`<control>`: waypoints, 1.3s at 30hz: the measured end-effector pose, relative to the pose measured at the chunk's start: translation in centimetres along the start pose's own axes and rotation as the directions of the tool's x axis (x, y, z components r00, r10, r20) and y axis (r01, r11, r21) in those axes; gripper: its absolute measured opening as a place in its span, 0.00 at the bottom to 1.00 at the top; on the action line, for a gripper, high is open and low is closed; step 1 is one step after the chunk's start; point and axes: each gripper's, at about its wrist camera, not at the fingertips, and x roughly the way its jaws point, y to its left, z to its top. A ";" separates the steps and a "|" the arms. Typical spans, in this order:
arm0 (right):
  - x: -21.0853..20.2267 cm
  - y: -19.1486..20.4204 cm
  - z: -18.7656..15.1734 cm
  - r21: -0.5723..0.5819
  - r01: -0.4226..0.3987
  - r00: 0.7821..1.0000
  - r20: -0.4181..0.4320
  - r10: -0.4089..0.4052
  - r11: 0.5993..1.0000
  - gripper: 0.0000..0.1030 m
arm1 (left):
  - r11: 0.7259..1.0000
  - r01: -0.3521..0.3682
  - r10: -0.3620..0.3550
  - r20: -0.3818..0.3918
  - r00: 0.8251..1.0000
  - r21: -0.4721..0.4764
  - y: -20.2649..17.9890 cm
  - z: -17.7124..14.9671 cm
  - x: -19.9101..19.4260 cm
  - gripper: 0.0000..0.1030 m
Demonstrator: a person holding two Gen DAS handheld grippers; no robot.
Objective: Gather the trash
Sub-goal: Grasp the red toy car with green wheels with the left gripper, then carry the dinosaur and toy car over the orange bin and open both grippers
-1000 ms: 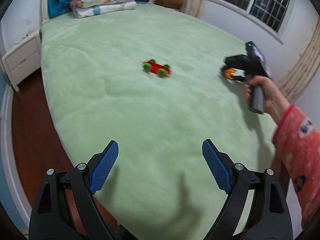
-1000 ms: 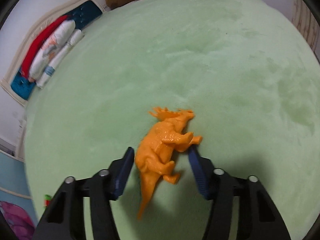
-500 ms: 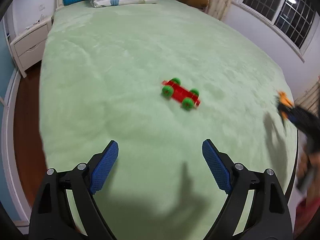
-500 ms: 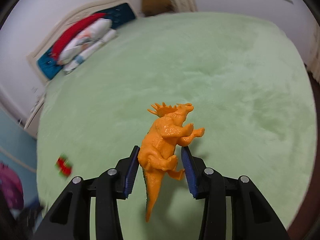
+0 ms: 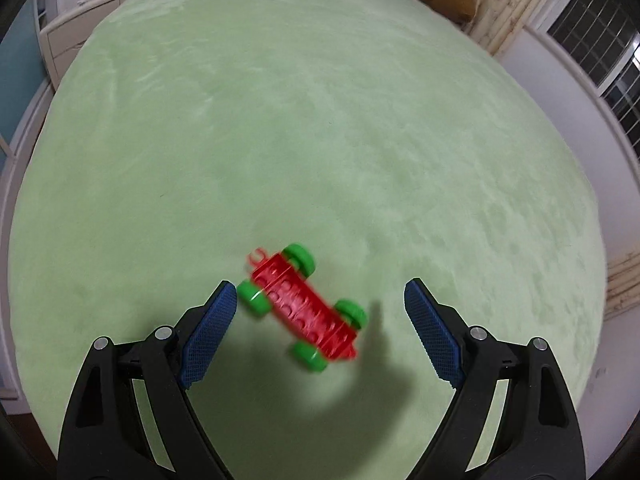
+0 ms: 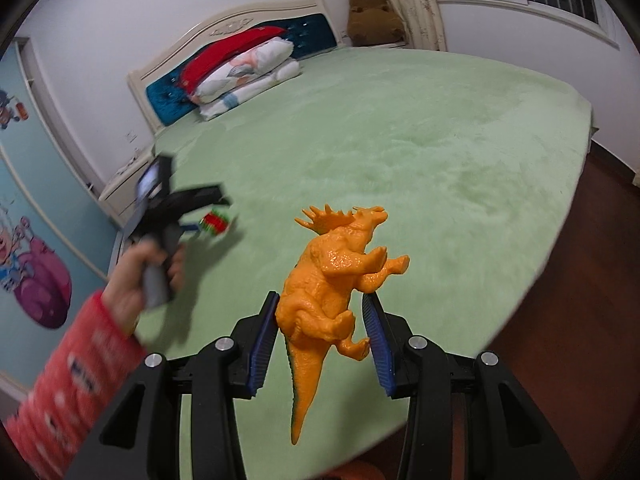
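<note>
A red toy car with green wheels [image 5: 302, 307] lies on the green bed cover [image 5: 320, 140]. My left gripper [image 5: 320, 312] is open, its blue pads either side of the car and apart from it; it also shows in the right wrist view [image 6: 192, 216], hovering over the car [image 6: 216, 222]. My right gripper [image 6: 322, 320] is shut on an orange toy dinosaur [image 6: 332, 280] and holds it up above the bed, head forward, tail hanging down.
Folded bedding and a red pillow [image 6: 240, 68] lie by the headboard. A brown plush bear [image 6: 372, 16] sits in the far corner. A white nightstand [image 5: 76, 36] stands left of the bed. Dark wood floor [image 6: 580, 300] lies right of it.
My left gripper has come forward and down until the red car lies between its open fingers. My right gripper has closed on the dinosaur and lifted it off the bed.
</note>
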 end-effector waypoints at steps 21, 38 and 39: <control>-6.6 1.4 -5.3 0.006 -0.087 0.996 0.035 0.087 0.996 0.41 | 0.990 -0.033 0.022 0.083 0.996 0.136 2.0 -3.2 -5.6 0.35; -11.7 0.3 -13.8 0.061 -0.036 0.999 0.017 0.036 0.997 0.41 | 0.743 0.264 -0.323 -0.016 0.946 0.616 0.2 -25.4 -22.0 0.35; -11.5 0.2 -14.8 0.065 -0.034 0.999 0.002 0.034 0.997 0.41 | 0.732 0.278 -0.329 -0.034 0.944 0.623 0.3 -26.7 -22.2 0.35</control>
